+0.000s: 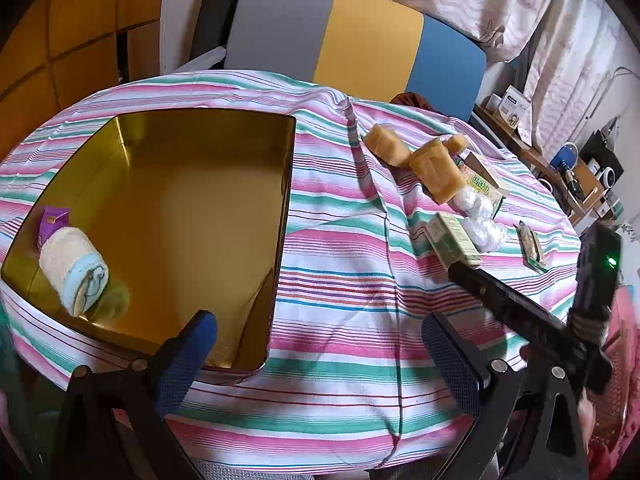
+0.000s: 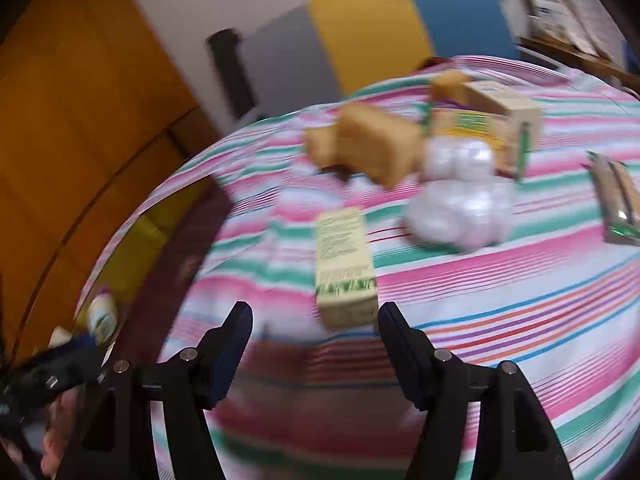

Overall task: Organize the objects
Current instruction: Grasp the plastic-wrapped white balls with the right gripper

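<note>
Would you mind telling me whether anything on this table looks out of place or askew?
The striped tablecloth is rucked into a long crease beside the gold tin. The soap bars and boxes lie jumbled.

You have a gold tin tray [image 1: 192, 200] lying open on the striped table, a rolled towel [image 1: 74, 272] at its left end, while tan blocks [image 1: 434, 170], white wrapped bundles [image 2: 460, 208] and a pale green carton [image 2: 344, 264] cluster well apart on the right.

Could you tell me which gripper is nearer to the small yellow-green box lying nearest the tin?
Right. The right gripper is open just short of the yellow-green box; the left gripper hangs near the gold tin.
</note>
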`<state>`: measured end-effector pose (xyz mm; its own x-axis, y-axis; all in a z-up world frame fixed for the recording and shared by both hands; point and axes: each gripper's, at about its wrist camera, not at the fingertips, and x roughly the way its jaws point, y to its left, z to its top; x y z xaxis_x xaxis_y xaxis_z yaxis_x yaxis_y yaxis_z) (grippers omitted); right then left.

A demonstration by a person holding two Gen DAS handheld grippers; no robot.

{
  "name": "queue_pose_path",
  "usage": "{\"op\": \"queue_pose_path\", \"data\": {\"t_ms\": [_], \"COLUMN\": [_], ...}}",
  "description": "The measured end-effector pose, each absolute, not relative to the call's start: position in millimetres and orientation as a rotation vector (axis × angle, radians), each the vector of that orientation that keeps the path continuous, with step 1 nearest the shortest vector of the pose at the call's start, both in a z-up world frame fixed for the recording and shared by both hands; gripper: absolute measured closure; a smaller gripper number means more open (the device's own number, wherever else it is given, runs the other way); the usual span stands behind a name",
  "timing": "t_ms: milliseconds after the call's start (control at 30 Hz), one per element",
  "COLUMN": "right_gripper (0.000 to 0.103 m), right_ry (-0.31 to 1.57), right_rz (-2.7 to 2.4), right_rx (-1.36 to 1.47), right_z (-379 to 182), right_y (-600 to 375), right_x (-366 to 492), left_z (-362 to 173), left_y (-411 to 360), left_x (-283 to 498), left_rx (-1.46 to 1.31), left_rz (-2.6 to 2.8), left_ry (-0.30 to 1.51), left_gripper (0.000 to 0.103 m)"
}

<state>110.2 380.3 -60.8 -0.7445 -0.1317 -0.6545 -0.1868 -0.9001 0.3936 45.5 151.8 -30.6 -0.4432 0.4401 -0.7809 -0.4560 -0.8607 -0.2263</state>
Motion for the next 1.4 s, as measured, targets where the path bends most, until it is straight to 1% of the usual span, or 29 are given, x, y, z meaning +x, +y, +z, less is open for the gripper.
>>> {"op": "queue_pose_path", "data": {"t_ms": [67, 133, 200, 267, 367, 400, 467, 667, 700, 767, 800, 833, 967, 1100, 1400], "right_gripper": [0.037, 0.037, 0.037, 0.036, 0.035, 0.031, 0.03, 0.03, 0.03, 0.031, 0.038, 0.042, 0.047, 0.053, 0.054], "right_ry": [0.633, 0.555, 0.535, 0.549, 0.561, 0.558, 0.54, 0.352, 0.345, 0.368, 0.383, 0.399, 0.459, 0.499, 0.6], "right_rz": [2.862, 2.855, 2.783, 2.701, 2.603, 2.582, 2.566, 2.552, 2.549, 2.56, 2.57, 2.58, 2.584, 2.569, 2.488], "right_rx": [-1.077, -0.983, -0.905, -0.887, -0.895, -0.906, -0.949, -1.007, -1.025, -1.031, -1.023, -1.016, -0.975, -0.898, -0.802], "right_z": [-53.3, -43.4, -38.1, -37.5, -40.3, -41.8, -46.7, -61.0, -65.5, -70.4, -71.2, -71.6, -73.1, -70.2, -71.8], "right_y": [374.6, 380.6, 399.3, 421.2, 449.4, 455.3, 460.0, 446.3, 447.1, 449.5, 451.2, 452.7, 458.5, 461.9, 476.7], "right_x": [114.0, 120.2, 123.0, 119.7, 111.2, 106.9, 97.7, 75.2, 72.5, 71.5, 73.7, 74.9, 82.7, 92.4, 111.2], "left_z": [-31.2, -31.7, -32.4, -33.9, -37.0, -38.4, -40.1, -40.3, -40.1, -39.0, -37.3, -35.5, -24.8, -27.0, -42.8], "left_y": [154.3, 157.4, 159.7, 162.1, 166.8, 168.7, 172.3, 177.7, 178.6, 180.1, 181.6, 182.5, 192.0, 210.6, 264.5], "left_x": [46.7, 48.4, 49.9, 51.7, 53.6, 54.5, 56.0, 57.4, 56.9, 57.3, 58.9, 60.2, 70.3, 70.3, 60.5], "left_rx": [-1.237, -1.242, -1.242, -1.246, -1.26, -1.266, -1.269, -1.271, -1.271, -1.263, -1.248, -1.23, -1.126, -1.12, -1.026], "left_rz": [2.296, 2.295, 2.291, 2.286, 2.269, 2.263, 2.259, 2.282, 2.287, 2.301, 2.318, 2.327, 2.367, 2.334, 2.292], "left_ry": [0.032, 0.046, 0.051, 0.054, 0.054, 0.053, 0.063, 0.093, 0.097, 0.108, 0.123, 0.133, 0.177, 0.208, 0.316], "left_gripper": [0.0, 0.0, 0.0, 0.0, 0.0, 0.0, 0.0, 0.0, 0.0, 0.0, 0.0, 0.0, 0.0, 0.0, 0.0]}}
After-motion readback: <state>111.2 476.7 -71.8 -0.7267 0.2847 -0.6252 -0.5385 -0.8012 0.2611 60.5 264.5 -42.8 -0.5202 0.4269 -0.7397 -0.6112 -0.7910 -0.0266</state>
